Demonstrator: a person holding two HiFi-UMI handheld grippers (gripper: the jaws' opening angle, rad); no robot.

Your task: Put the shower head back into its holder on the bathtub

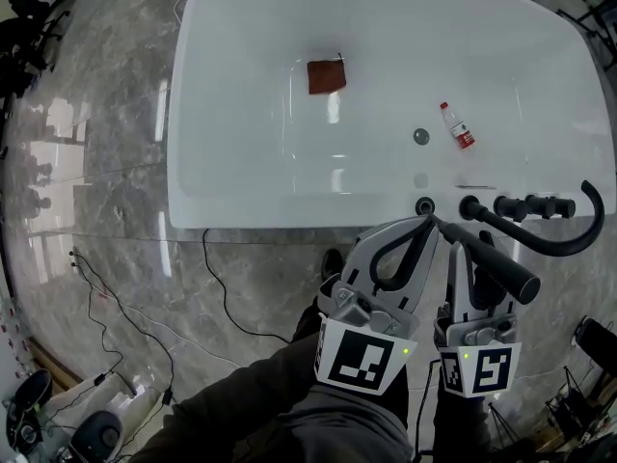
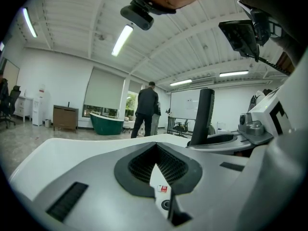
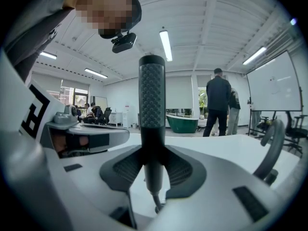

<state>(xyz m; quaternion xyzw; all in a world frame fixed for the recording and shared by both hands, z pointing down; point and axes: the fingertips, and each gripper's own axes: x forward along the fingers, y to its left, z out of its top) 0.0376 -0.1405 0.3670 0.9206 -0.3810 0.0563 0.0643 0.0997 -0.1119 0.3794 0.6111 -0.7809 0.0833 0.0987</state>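
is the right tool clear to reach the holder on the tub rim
Probably yes: the holder sits uncovered on the rim ahead of the right tool, which grips the shower head. The shut left tool sits close by and might crowd it.

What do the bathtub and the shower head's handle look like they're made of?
The bathtub looks like glossy white acrylic or enamel, since ceiling lights reflect off it. The shower head is matte black with a knurled grip pattern. It could be coated metal or plastic, and I can't tell which.
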